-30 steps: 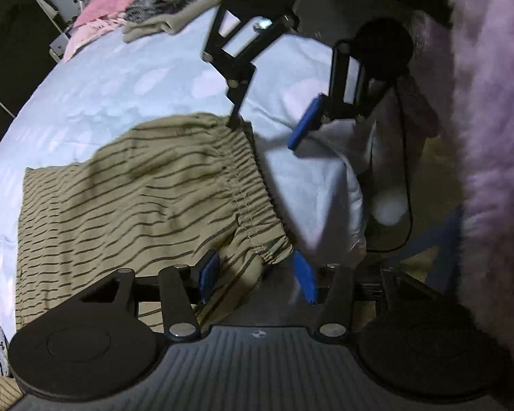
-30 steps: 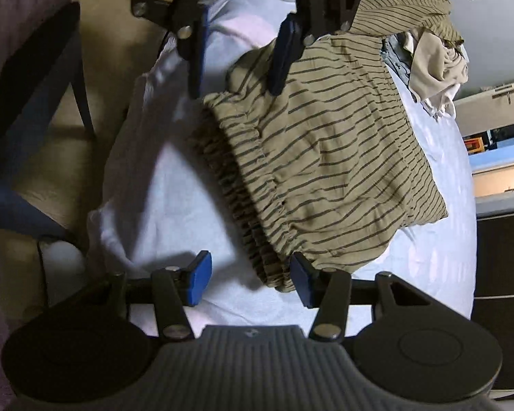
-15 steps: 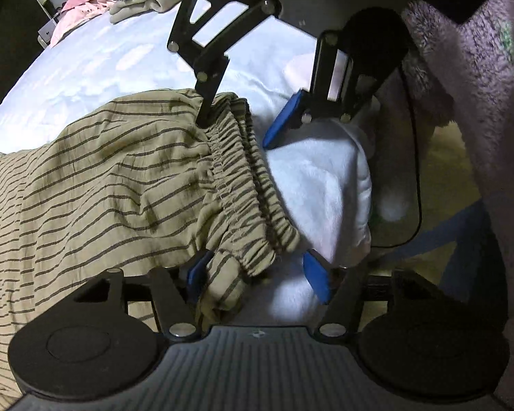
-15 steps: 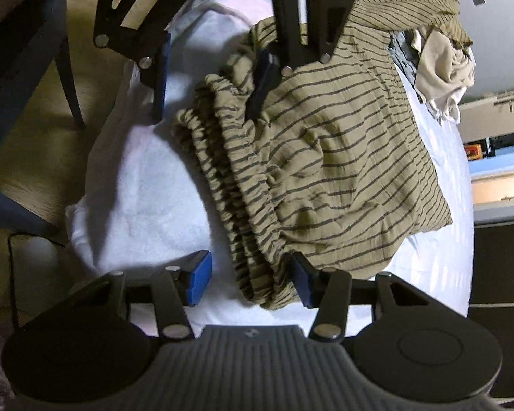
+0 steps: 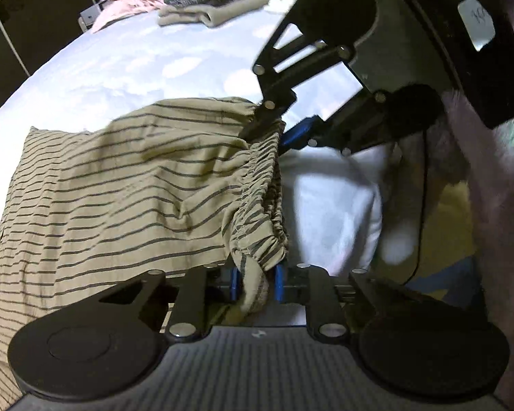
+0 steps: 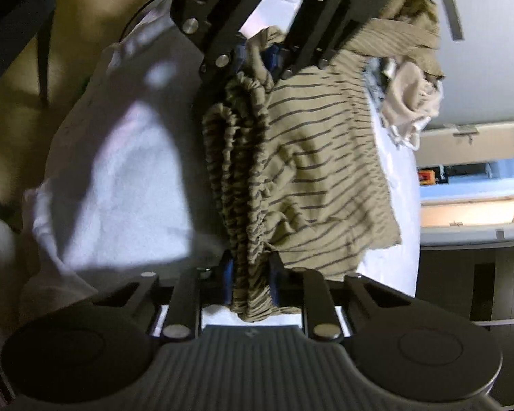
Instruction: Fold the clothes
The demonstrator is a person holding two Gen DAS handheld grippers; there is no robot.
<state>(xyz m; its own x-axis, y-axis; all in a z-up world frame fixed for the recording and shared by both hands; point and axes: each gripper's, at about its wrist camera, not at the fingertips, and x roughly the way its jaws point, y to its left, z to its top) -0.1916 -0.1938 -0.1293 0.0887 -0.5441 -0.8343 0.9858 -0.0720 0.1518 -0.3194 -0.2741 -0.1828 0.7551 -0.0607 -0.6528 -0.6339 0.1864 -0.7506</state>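
Left gripper [image 5: 256, 282] and right gripper [image 6: 250, 282], jaws closing on the gathered waistband [image 5: 262, 191] stretched between them; striped garment [image 5: 120, 188] extends sideways over the bed [image 5: 137, 58].

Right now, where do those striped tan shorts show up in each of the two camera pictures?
Left wrist view: the striped shorts fill the left and middle; the gathered waistband runs down into the closing left gripper.
Right wrist view: the shorts lie centre-right, the waistband running into the closing right gripper.
Shared landmark: the waistband, a gripper at each end.
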